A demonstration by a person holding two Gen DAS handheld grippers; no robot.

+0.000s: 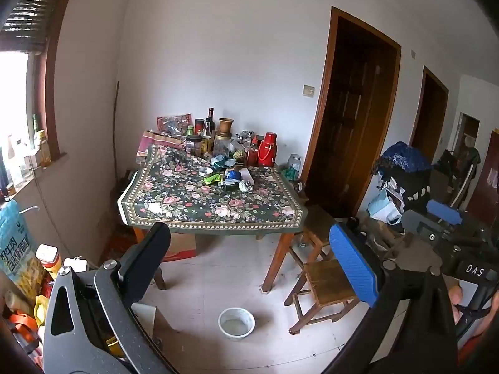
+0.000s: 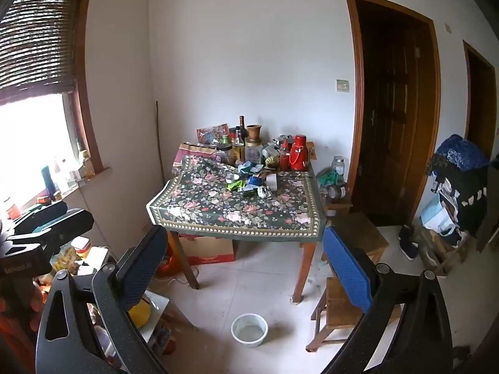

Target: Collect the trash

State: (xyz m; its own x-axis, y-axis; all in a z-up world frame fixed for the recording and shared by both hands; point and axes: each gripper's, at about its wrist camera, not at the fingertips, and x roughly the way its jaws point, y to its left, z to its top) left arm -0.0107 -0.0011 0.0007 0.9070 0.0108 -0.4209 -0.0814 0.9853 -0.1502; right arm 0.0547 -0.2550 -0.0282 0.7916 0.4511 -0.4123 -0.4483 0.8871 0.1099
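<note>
My left tongs [image 1: 249, 261] and right tongs [image 2: 246, 265] both gape wide, empty, well back from the worktop [image 1: 174, 199]. I'm at the approach step, I judge; next I must close in on the crumpled scraps [image 1: 212, 179] (mid-cloth, among jars).

crumpled trash [image 1: 229, 177], green and blue wrappers, clustered mid-table [image 1: 174, 215]

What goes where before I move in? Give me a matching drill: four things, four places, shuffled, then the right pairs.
Things:
1. white bowl
2. red thermos
3. green wrapper
4. wooden stool

Places:
A. back of the table, near the wall
B. floor, in front of the table
C. floor, right of the table leg
D. mid-table, among the litter

Pairs: 1-B, 2-A, 3-D, 4-C
</note>
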